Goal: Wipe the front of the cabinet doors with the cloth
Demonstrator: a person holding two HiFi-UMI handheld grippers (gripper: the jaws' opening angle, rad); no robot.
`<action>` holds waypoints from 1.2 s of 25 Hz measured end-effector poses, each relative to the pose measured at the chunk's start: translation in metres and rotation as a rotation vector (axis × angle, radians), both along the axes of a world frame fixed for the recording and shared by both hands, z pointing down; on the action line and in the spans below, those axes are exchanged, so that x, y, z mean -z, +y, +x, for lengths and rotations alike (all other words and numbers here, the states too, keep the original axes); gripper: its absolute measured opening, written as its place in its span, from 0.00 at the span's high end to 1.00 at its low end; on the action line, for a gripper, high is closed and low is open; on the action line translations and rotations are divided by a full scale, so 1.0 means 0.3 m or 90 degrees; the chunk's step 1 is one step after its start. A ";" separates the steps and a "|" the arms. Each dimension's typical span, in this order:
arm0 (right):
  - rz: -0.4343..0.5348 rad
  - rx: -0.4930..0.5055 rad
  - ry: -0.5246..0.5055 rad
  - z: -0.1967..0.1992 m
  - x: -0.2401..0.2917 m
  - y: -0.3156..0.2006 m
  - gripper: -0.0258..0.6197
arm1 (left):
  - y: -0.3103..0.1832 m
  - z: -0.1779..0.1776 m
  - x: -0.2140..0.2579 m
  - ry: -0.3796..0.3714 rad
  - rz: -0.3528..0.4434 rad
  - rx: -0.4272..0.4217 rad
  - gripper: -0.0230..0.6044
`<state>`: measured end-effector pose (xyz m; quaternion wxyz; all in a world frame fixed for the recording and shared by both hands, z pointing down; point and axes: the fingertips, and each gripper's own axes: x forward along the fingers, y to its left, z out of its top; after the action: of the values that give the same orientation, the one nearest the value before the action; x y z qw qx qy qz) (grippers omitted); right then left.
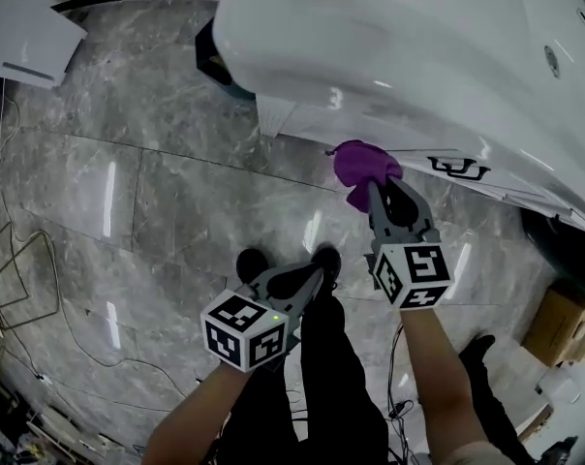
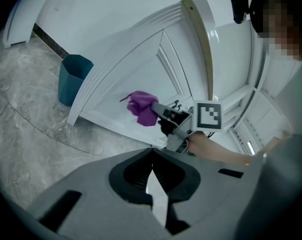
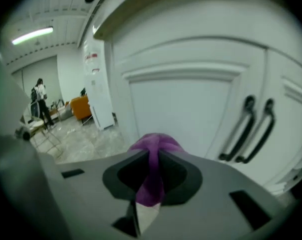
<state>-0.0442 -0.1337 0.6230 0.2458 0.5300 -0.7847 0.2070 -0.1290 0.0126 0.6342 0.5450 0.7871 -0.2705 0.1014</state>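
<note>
Purple soft cloth [image 3: 153, 151] is bunched up and pinched tight in the two jaws of my right gripper [image 1: 378, 192]. It sits up against the flat front of the white smooth cabinet door [image 3: 186, 109], low down in the sunken middle panel. Raised lines run round that panel like a picture frame. Two black curved handles [image 3: 251, 129] stand just to the right of the cloth, where this door meets the next one. The cloth is apart from them. Most of the panel is bare, with plenty of free door above the cloth and to its left.

My left gripper [image 1: 307, 277] hangs lower, away from the door and over the grey shiny stone floor [image 1: 128, 192]. Its jaws are closed together with nothing in them.

The white glossy counter top [image 1: 389, 37] sticks out over the door, so its edge is right above my right gripper. A blue-green plastic bin [image 2: 73, 79] stands on the floor past the left end of the cabinet, well apart from the cloth. I cannot see what is in it. Thin wires [image 1: 21, 260] lie on the floor far to my left.
</note>
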 end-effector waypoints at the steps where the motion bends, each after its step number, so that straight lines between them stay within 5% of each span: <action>1: 0.027 -0.032 -0.020 0.048 0.079 0.004 0.86 | 0.006 0.013 0.005 -0.002 -0.001 -0.009 0.95; 4: 0.108 -0.087 -0.058 0.149 0.280 -0.020 0.86 | 0.026 0.070 0.016 -0.013 -0.005 -0.036 0.95; 7: 0.179 -0.076 -0.053 0.173 0.400 -0.071 0.86 | 0.034 0.143 0.027 -0.021 -0.004 -0.071 0.95; 13: 0.232 -0.056 -0.017 0.164 0.404 -0.135 0.86 | 0.037 0.251 0.021 -0.025 -0.001 -0.123 0.95; 30: 0.052 0.036 0.131 0.134 -0.259 -0.159 0.87 | 0.060 0.237 -0.135 -0.039 -0.016 -0.118 0.95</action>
<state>-0.0042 -0.1815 0.7009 0.3090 0.5354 -0.7780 0.1122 -0.0580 0.0307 0.6746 0.5344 0.7985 -0.2115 0.1789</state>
